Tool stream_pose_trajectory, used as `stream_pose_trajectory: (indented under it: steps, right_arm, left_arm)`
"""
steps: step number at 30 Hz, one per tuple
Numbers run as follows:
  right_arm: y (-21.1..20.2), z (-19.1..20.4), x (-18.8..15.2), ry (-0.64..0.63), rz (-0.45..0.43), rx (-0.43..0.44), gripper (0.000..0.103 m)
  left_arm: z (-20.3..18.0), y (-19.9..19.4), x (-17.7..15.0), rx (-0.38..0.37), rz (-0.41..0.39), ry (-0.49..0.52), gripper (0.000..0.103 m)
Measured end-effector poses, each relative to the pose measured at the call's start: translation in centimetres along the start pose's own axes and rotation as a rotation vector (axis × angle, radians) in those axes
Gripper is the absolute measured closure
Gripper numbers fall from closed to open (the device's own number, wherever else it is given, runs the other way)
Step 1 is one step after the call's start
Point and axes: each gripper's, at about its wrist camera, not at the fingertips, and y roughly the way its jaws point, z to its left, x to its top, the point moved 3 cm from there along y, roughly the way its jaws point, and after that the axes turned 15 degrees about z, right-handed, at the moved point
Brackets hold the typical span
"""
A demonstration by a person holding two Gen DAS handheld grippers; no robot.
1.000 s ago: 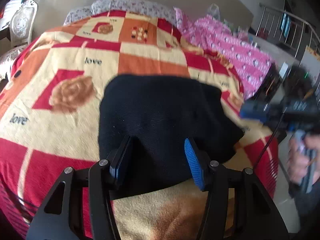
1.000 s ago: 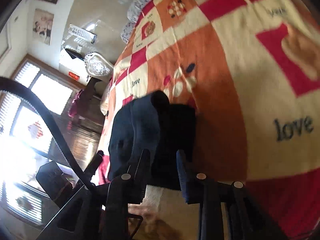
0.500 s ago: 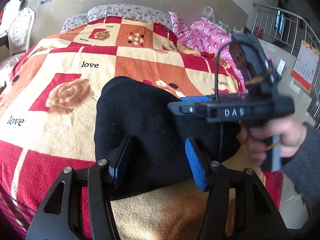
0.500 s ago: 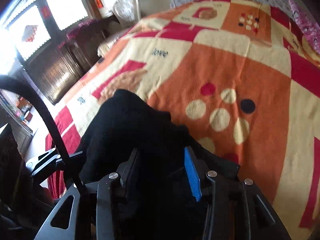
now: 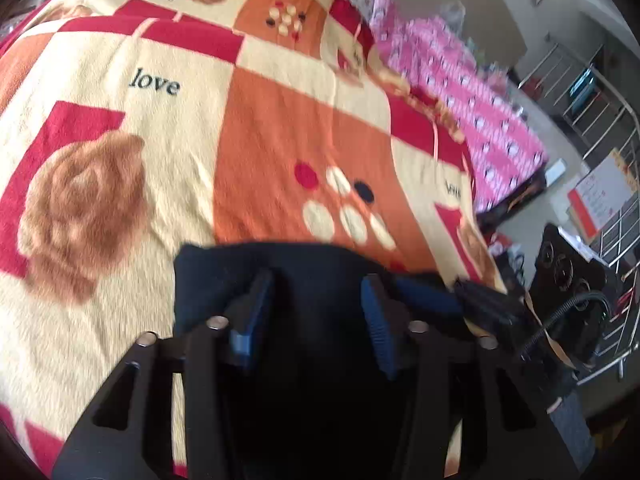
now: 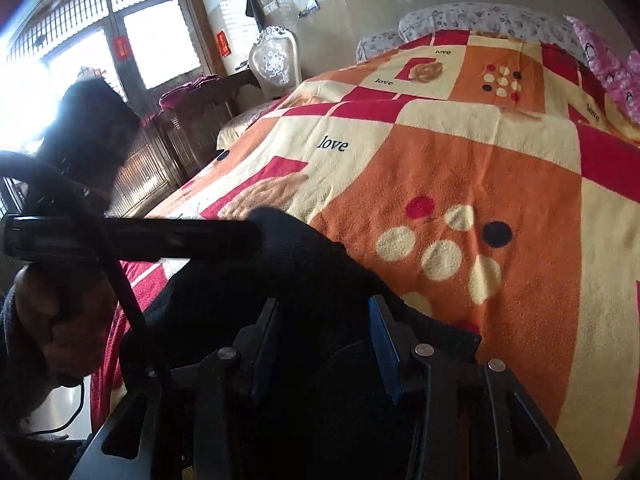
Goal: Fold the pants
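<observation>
Pants (image 5: 320, 264), black and bunched, lie at the near edge of the patterned bedspread (image 5: 260, 128). The left gripper (image 5: 316, 300) has dark cloth between its fingers, jaws closing; whether the pads press yet I cannot tell. The right gripper (image 6: 324, 328) likewise straddles the fabric, fingers apart, grip unclear.

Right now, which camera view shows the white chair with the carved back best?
The right wrist view. There the white chair stands whole by the wall, beyond the bed's blanket, its carved back plain. In the left wrist view the chair does not appear.
</observation>
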Motion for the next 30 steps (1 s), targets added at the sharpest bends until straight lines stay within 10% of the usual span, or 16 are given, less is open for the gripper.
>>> stream_pose_trajectory:
  steps: [11,18,26,30]
  right_arm:
    - [-0.4,0.5,-0.1,-0.011,-0.028,-0.023,0.061]
    - [-7.5,2.1,-2.4,0.013,-0.183,-0.045,0.061]
    - [-3.7,5.2,-5.3,-0.125,0.030,-0.057,0.060]
    - [-3.6,4.3,-6.2,-0.067,-0.019,-0.007,0.060]
  left_arm:
    - [1.5,-5.5,-1.9,-0.127,-0.118,-0.173,0.071]
    - [-2.6,-9.1,-8.9,-0.099,-0.190,0.049,0.061]
    - [-1.9,-3.7,-11.7,-0.064,-0.143,0.057,0.061]
    - [-1.7,-3.5,-11.7,-0.087,-0.157,0.061,0.061]
